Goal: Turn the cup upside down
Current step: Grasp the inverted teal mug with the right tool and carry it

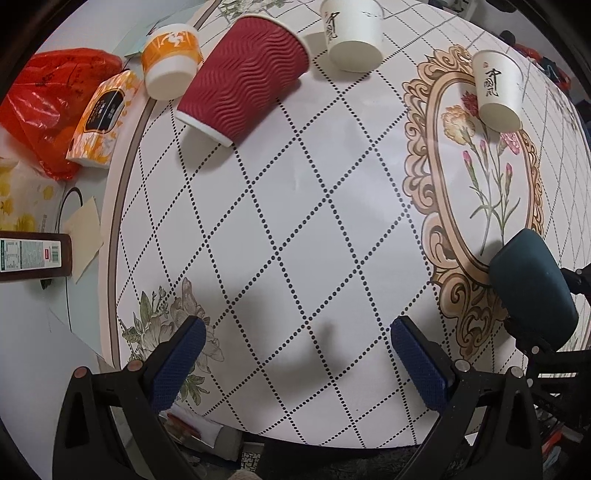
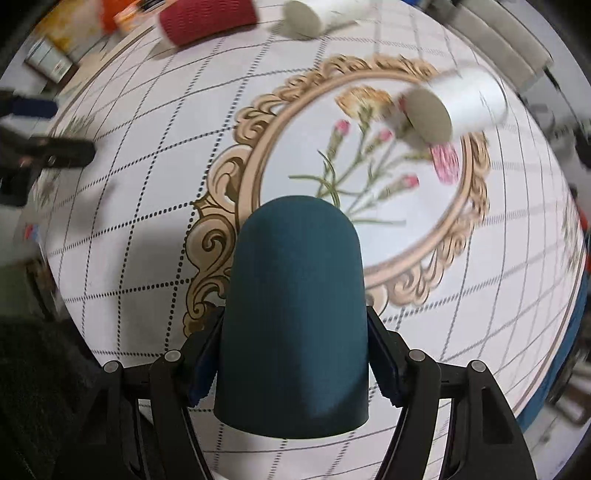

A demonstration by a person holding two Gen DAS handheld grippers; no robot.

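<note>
My right gripper [image 2: 295, 365] is shut on a dark teal cup [image 2: 295, 314], held between its fingers with the closed base pointing away from the camera, above the table. The same teal cup [image 1: 532, 288] shows at the right edge of the left wrist view. My left gripper [image 1: 295, 354] is open and empty above the patterned table [image 1: 295, 221]. A red ribbed cup [image 1: 243, 77] stands upside down at the far left. Two white cups [image 1: 354, 33] [image 1: 498, 96] and an orange-and-white cup [image 1: 171, 59] also stand upside down.
A tissue box [image 1: 101, 118] and a red plastic bag [image 1: 48, 99] lie off the table's left edge, with a dark box [image 1: 33, 254] nearer. The table's near edge runs just below my left gripper.
</note>
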